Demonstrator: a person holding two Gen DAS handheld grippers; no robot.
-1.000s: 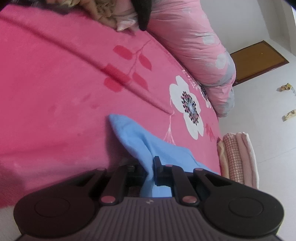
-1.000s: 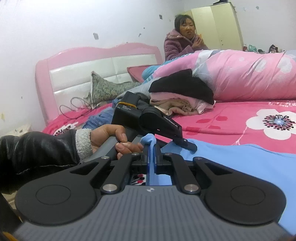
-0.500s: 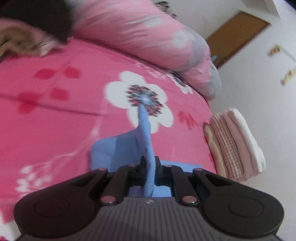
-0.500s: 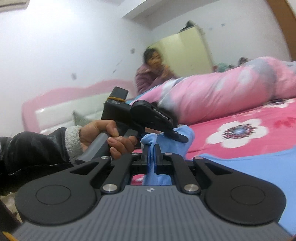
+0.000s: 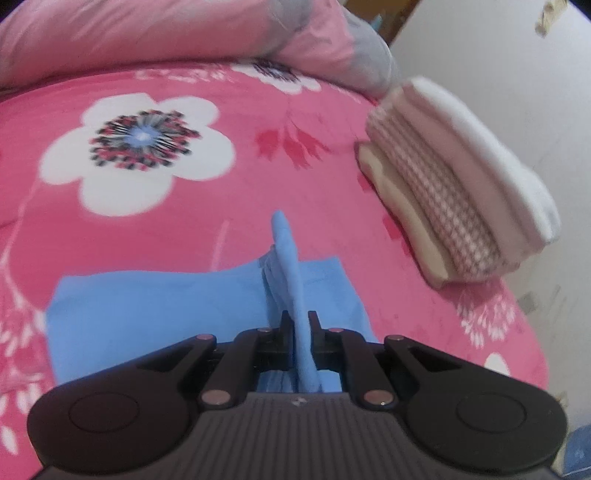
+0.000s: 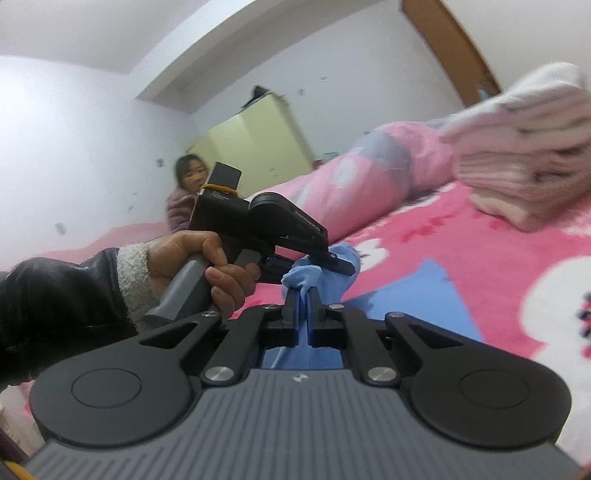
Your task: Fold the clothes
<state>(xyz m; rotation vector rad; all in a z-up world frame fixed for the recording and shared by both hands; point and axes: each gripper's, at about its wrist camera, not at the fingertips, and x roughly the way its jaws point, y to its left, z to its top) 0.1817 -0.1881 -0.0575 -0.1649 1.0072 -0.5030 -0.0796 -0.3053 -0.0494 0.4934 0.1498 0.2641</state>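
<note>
Two grippers: left point(image 5: 297, 325), right point(image 6: 303, 301). One blue garment point(image 5: 155, 306), one folded stack point(image 5: 461, 199) at right, one rolled quilt point(image 5: 184, 33) at top, one seated person point(image 6: 184, 195).

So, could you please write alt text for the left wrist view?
The left tongs are shut on a raised fold of a blue garment lying on a pink floral bedspread. A stack of folded clothes sits at the bed's right edge.

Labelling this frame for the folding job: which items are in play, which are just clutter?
In play:
- blue garment
- left tongs, shut on it
- right tongs, shut on it

Clutter:
- folded stack
- pink duvet
- yellow wardrobe
- seated person
</note>
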